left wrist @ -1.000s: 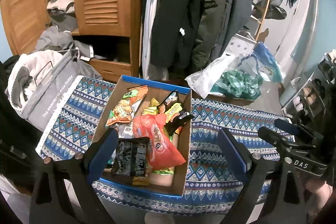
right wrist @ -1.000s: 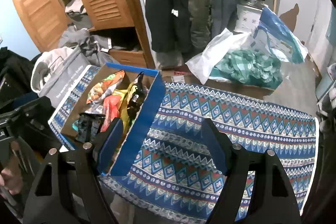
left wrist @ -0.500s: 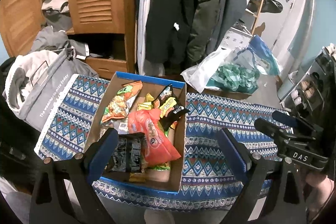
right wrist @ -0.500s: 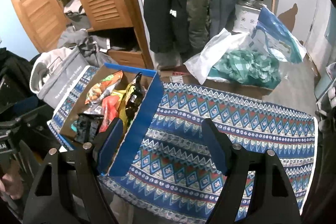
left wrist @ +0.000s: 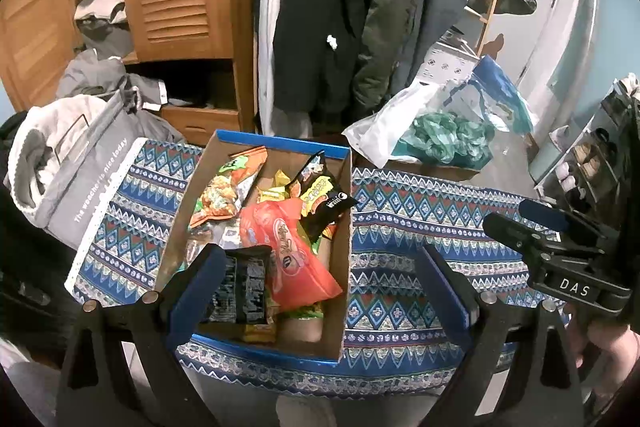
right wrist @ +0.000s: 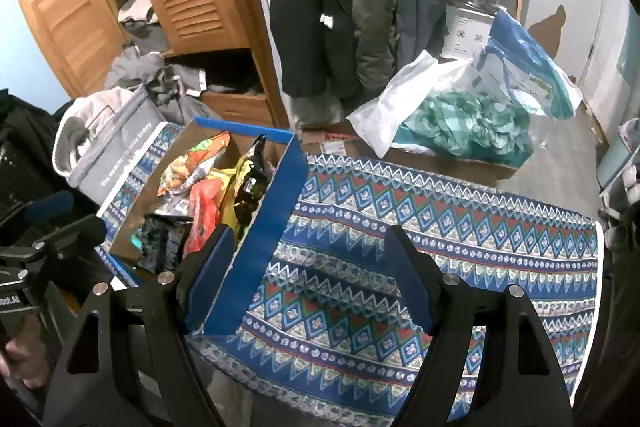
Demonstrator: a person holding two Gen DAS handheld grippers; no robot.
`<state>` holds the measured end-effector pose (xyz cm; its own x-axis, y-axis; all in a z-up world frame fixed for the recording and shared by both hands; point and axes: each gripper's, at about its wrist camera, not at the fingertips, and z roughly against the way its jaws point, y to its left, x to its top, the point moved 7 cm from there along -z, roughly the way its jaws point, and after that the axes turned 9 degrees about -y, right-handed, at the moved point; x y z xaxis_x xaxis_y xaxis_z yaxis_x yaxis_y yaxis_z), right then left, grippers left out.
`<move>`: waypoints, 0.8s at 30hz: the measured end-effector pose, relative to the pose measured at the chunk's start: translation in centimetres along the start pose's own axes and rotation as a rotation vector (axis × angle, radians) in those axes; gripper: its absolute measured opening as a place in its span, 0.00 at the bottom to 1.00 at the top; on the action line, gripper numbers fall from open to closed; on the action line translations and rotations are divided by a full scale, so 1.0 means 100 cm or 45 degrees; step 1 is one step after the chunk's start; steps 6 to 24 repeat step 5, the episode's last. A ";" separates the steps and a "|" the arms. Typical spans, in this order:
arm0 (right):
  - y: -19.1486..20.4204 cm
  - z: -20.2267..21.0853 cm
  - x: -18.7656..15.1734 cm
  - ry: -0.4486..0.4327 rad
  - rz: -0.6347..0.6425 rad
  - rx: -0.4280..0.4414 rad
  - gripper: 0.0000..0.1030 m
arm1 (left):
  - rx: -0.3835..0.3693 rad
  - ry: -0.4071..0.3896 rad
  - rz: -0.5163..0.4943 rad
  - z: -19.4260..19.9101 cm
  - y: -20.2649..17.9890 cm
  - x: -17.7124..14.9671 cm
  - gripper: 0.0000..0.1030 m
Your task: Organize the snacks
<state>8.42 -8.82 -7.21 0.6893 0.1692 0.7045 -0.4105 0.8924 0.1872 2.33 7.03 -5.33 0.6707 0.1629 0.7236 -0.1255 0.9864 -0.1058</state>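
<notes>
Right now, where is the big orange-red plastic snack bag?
In the left wrist view the orange-red plastic snack bag lies in the middle of the blue-edged cardboard box, between the black foil packet on its left and the black-and-yellow packet behind it.

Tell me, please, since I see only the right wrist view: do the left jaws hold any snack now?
Observer: No. The left gripper is open and empty, and it hovers above the near end of the box.
Operator: Which packet is closest to it?
Observer: A black packet, just beside the left jaw.
Operator: What lies next to that one?
Observer: A large red packet, lying flat in the middle of the box.
</notes>
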 end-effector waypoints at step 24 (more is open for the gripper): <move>0.001 0.000 0.000 -0.001 -0.001 0.000 0.74 | 0.004 0.003 -0.005 -0.001 0.001 -0.001 0.94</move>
